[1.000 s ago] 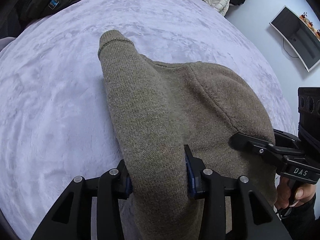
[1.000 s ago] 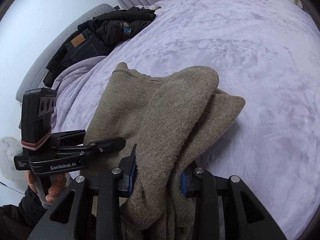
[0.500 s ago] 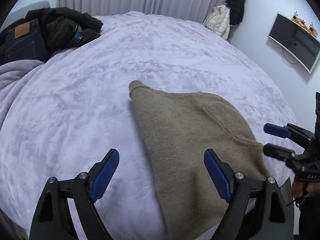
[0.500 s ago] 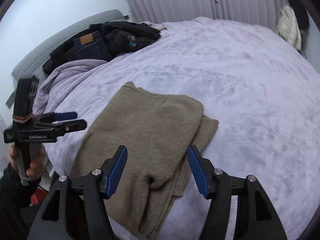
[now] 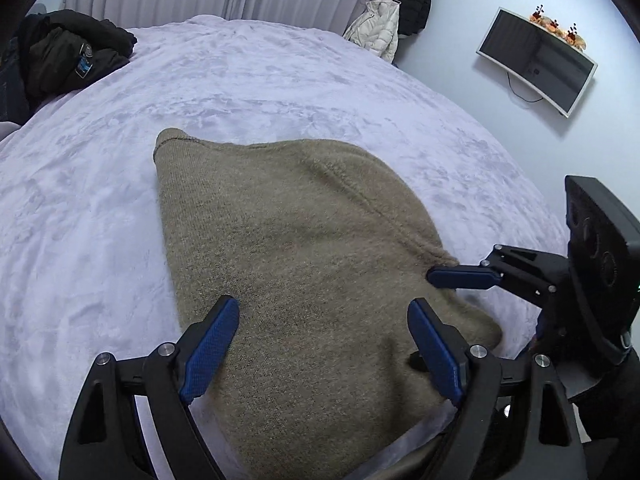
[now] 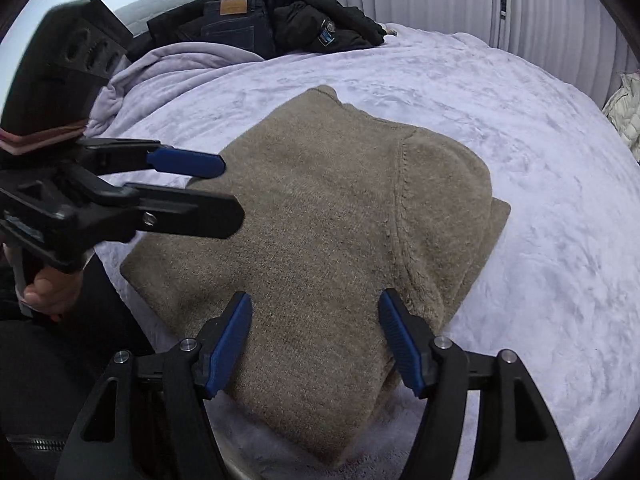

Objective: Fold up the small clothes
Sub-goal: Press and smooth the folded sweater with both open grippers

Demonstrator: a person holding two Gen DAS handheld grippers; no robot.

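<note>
A brown knit sweater [image 5: 296,248] lies folded on the lilac bedspread [image 5: 88,216], near the bed's front edge. It also shows in the right wrist view [image 6: 332,216]. My left gripper [image 5: 322,344] is open and empty, its blue pads just above the sweater's near part. My right gripper [image 6: 316,340] is open and empty over the sweater's near end. Each gripper shows in the other's view, the right one [image 5: 460,280] at the sweater's right edge and the left one [image 6: 200,184] at its left edge.
Dark jackets and jeans [image 6: 276,20] are piled at the bed's far left, beside a bunched lilac blanket [image 6: 176,64]. A white jacket [image 5: 376,32] and a black one hang by the curtains. A wall monitor [image 5: 536,60] is at the right. The bed edge lies just below the sweater.
Both grippers, shut on the sweater a second ago, have let go and opened. They pulled back, then came down close over the folded sweater lying flat on the bed.
</note>
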